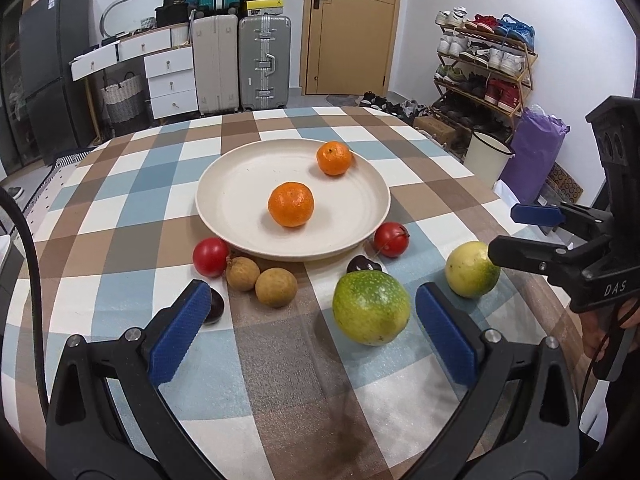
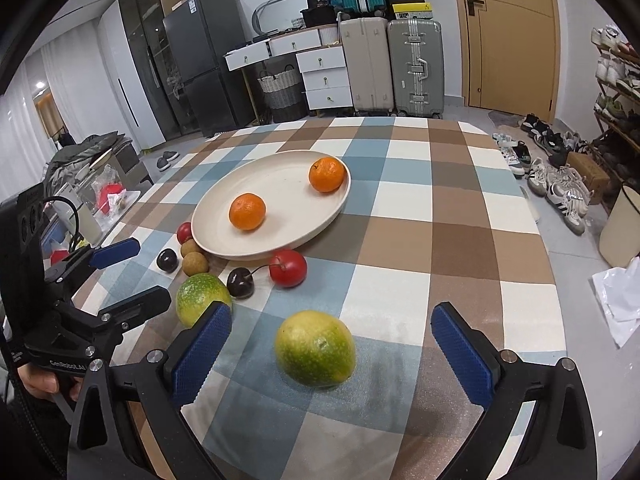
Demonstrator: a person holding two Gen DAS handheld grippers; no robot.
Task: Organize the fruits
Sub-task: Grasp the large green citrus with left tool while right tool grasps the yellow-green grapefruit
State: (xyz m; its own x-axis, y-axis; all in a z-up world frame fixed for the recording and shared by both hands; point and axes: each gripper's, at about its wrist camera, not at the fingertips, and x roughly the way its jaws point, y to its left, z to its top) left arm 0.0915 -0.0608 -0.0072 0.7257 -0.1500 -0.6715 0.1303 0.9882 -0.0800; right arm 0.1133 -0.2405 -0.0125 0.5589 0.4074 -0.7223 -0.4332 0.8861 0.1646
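- Two oranges, (image 1: pixel 291 204) and (image 1: pixel 334 157), lying apart on the cream plate (image 1: pixel 224 200), one near the middle, one by the far rim.
- Scattered on the checked tablecloth (image 1: pixel 280 380), just off the plate's near edge: two red fruits, (image 1: pixel 211 257) and (image 1: pixel 392 239), two brown longans, (image 1: pixel 243 273) and (image 1: pixel 276 287), touching each other, two dark cherries, (image 1: pixel 212 306) and (image 1: pixel 362 265).
- Nearer still, two green-yellow speckled fruits: a greener one (image 1: pixel 371 307) and a yellower one (image 2: pixel 315 348).
- Left gripper (image 1: pixel 312 330) wide open, empty, greener fruit lying between its blue pads (image 1: pixel 180 336), closer to the right pad.
- Right gripper (image 2: pixel 332 354) wide open, empty, yellower fruit between the pads, touching neither.
- Behind the table: suitcases (image 1: pixel 264 64), white drawers (image 1: pixel 170 80), a door (image 1: pixel 352 28), a shoe rack (image 1: pixel 484 64).
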